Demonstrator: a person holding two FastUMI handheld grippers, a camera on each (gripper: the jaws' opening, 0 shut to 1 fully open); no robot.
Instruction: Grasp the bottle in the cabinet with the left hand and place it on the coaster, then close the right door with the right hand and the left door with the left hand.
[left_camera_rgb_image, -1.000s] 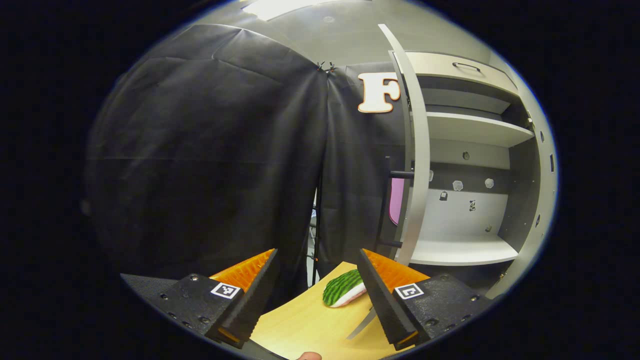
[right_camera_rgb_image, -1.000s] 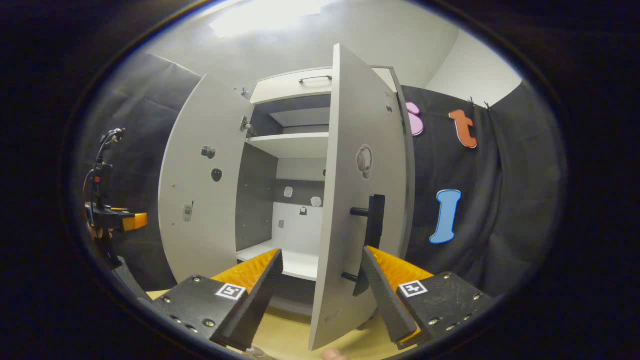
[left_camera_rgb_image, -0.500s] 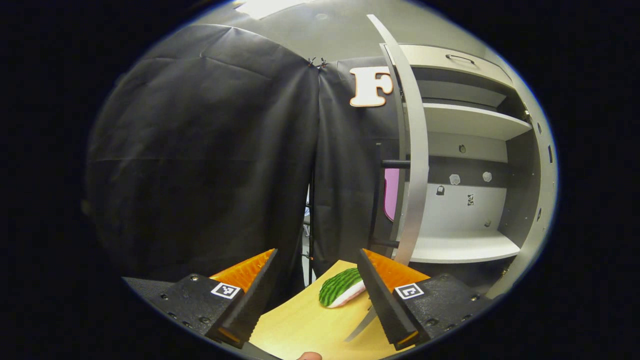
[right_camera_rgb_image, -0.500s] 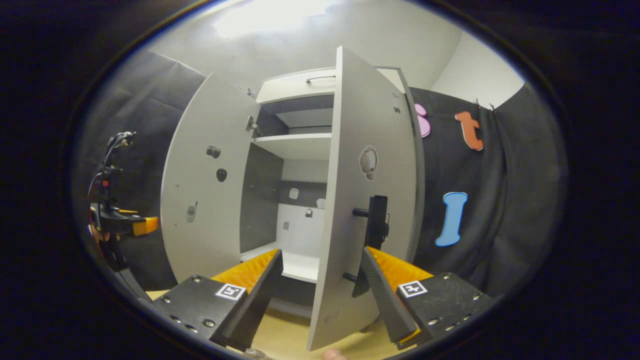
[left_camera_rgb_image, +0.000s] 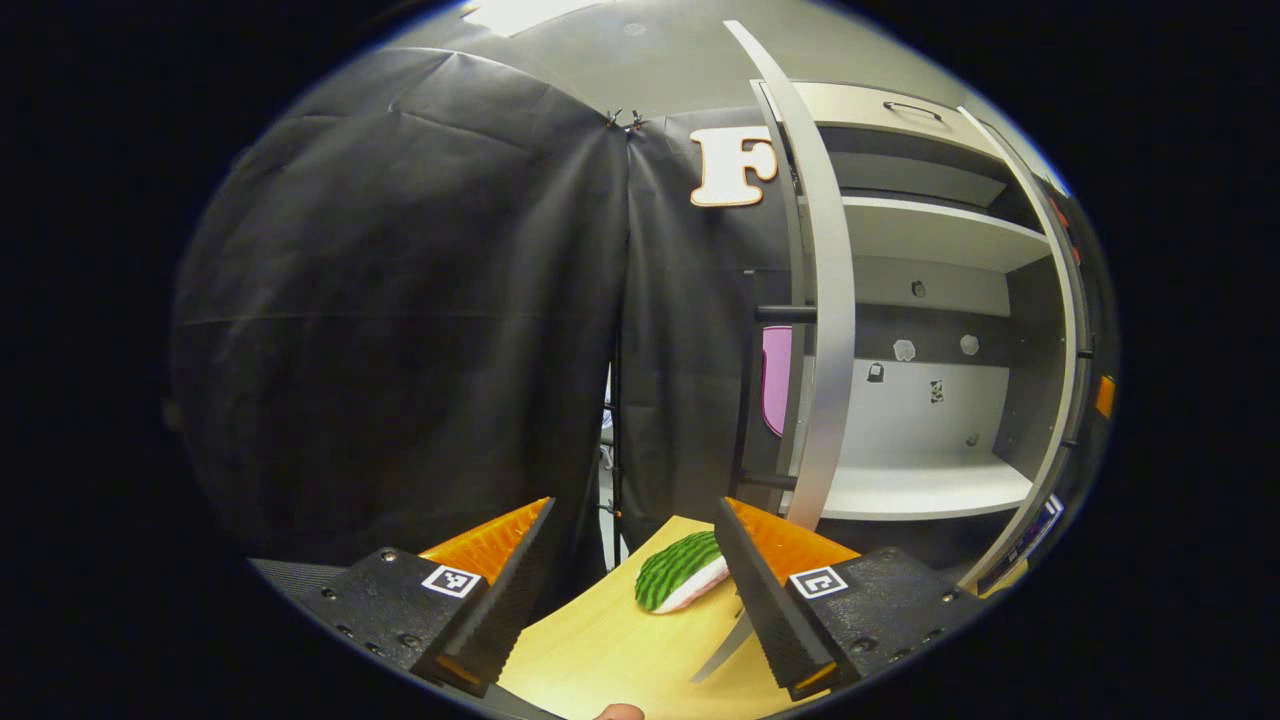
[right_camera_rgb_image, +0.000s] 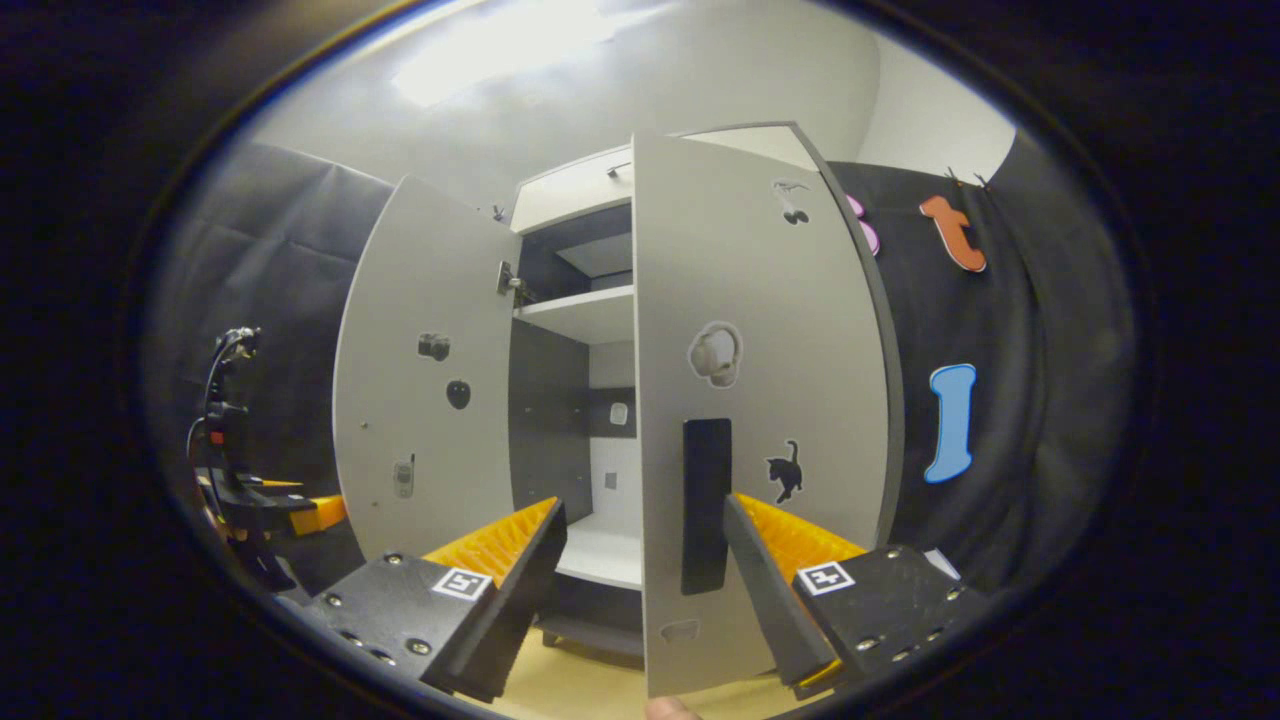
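Note:
My right gripper is open, right up against the cabinet's right door. The door stands partly swung in, its free edge between my fingers and its black handle just left of the right finger. I cannot tell whether a finger touches it. The left door stands wide open. My left gripper is open and holds nothing, above the wooden table. A watermelon-patterned coaster lies just beyond its fingers. The left door is edge-on here, and the right door's edge shows far right.
The cabinet's inside shows a white lower shelf and an upper shelf, both bare where visible. The left gripper appears far left in the right gripper view. Black cloth wall lies behind.
The right door has swung inward toward the cabinet, now showing its outer face to the right gripper. Its edge has come into the left gripper view. The left gripper drifted slightly.

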